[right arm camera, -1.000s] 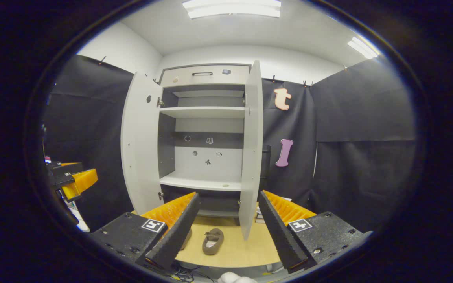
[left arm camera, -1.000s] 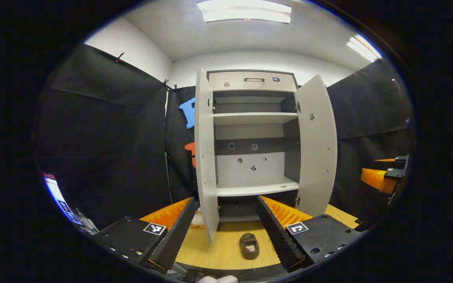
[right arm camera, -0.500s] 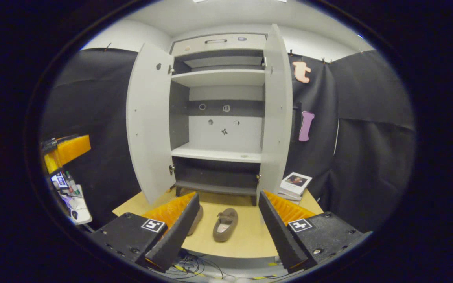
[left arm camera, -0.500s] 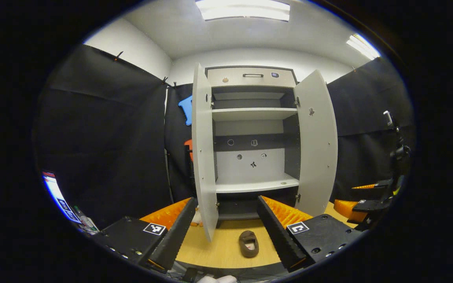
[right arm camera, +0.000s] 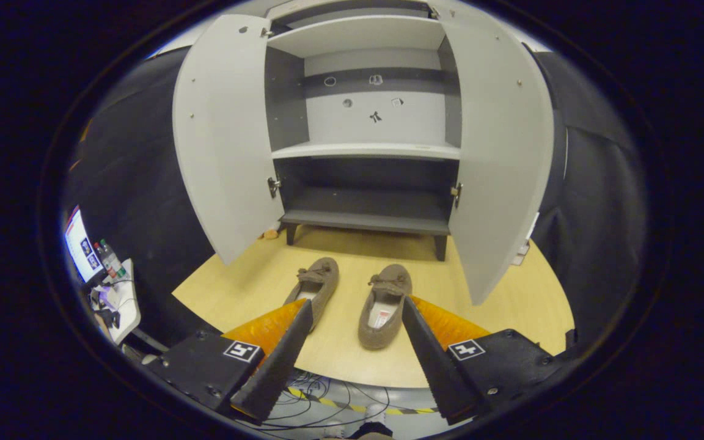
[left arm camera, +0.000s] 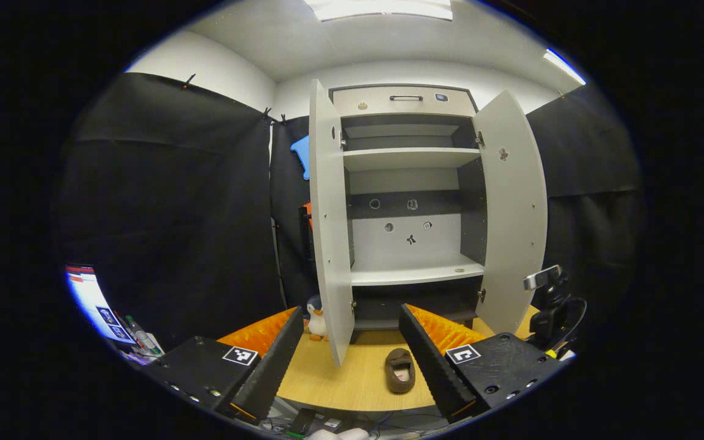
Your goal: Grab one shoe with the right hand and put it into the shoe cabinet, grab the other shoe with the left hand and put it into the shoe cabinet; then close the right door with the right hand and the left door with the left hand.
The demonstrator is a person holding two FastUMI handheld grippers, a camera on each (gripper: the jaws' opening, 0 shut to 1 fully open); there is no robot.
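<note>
Shoes: two brown fuzzy slippers with bows [right arm camera: 384, 304] [right arm camera: 314, 287], laid side by side on the wooden tabletop [right arm camera: 511, 305] before the grey two-door shoe cabinet [right arm camera: 364, 153] (doors open).
Right gripper [right arm camera: 358, 360]: spread wide, nothing gripped.
Left gripper [left arm camera: 347, 360]: spread wide, nothing gripped.

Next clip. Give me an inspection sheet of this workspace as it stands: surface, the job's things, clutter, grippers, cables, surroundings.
Surface: wooden table, bare around the shoes.
Job's things: two brown shoes, left shoe and right shoe, side by side on the table before the cabinet; both doors, left door and right door, open; shelves hold no shoe.
Clutter: penguin toy beside the left door; stack of papers behind the right door.
Grippers: left gripper open, holding nothing; right gripper open, the right shoe's heel lying between its fingers, not gripped.
Cables: loose wires below the table's front edge.
Surroundings: black cloth walls; screen off to the side.
</note>
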